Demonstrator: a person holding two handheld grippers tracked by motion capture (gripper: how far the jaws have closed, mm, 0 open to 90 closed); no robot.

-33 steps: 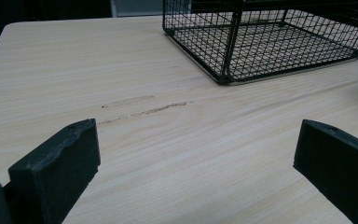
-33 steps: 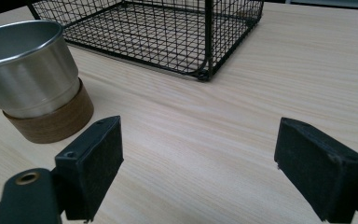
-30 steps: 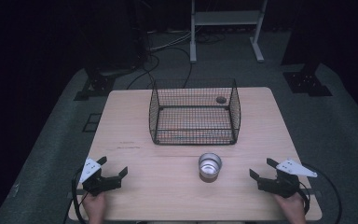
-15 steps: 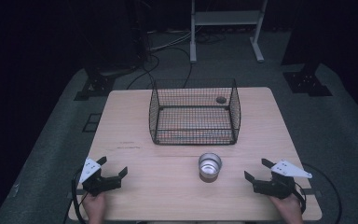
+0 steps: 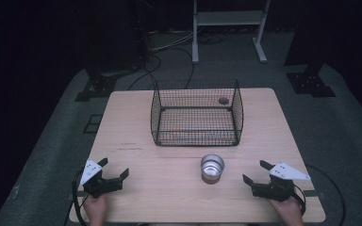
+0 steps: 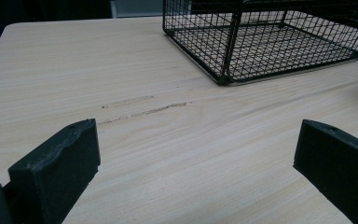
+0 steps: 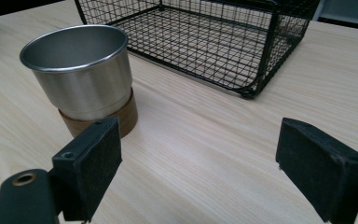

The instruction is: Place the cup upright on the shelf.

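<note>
Dark floor and cables surround your pale wooden worktop (image 5: 169, 188), where the small polished steel cup (image 5: 212, 166) stands upright on a round wooden coaster (image 7: 121, 119), just in front of the black wire-mesh basket (image 5: 195, 113). Expect the cup to be light, rigid and slick, and not fixed to the coaster, so pinch it across the wall below the rolled rim. Your right gripper (image 5: 258, 176) sits near it, jaws wide and empty; your left gripper (image 5: 113, 170) rests well apart, also wide open.
</note>
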